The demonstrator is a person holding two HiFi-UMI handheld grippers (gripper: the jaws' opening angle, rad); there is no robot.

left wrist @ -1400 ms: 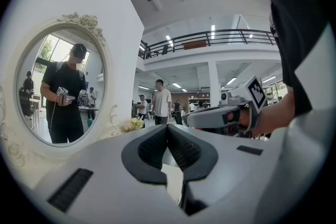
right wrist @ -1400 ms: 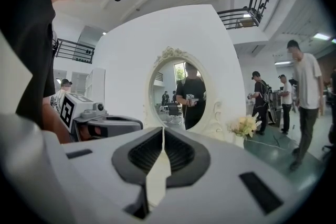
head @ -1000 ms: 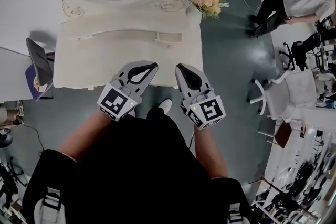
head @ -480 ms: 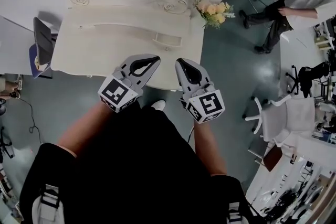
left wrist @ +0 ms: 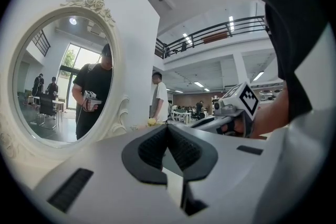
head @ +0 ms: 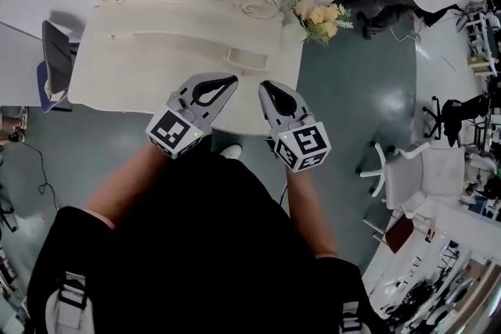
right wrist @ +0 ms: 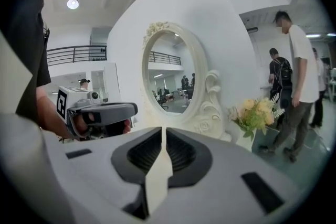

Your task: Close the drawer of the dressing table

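I hold the left gripper and right gripper closed and empty, side by side over the dressing table front edge. The drawer is hidden below, probably lying crosswise and equally near both.

Overhead, two low; shared dressing table

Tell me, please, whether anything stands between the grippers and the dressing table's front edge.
Nothing visible does. The left gripper and right gripper, both shut, hang over the front edge of the dressing table; the flowers stand aside by its far corner.
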